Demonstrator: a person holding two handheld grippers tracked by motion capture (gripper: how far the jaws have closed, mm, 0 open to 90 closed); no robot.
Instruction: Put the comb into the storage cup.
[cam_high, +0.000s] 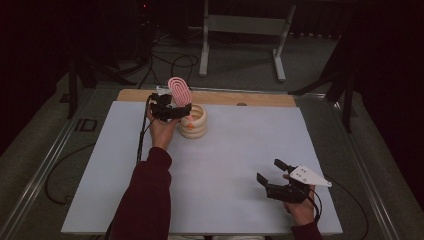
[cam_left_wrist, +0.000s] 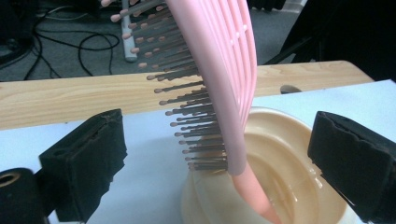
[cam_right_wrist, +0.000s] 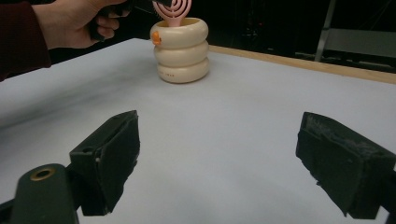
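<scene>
Standing handle-down in the cream holder (cam_high: 194, 121), pink hairbrush (cam_high: 179, 91) between the open left gripper (cam_left_wrist: 219, 154), untouched.

Pink hairbrush (cam_left_wrist: 229, 79) (dark bristles) in cream ringed holder (cam_right_wrist: 181, 50).

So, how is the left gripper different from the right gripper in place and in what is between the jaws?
The left gripper is raised at the far side, beside the cream holder; the right gripper sits low near the table's front edge. The pink hairbrush stands between the left jaws, untouched; the right jaws hold nothing between them. Both are open.
</scene>
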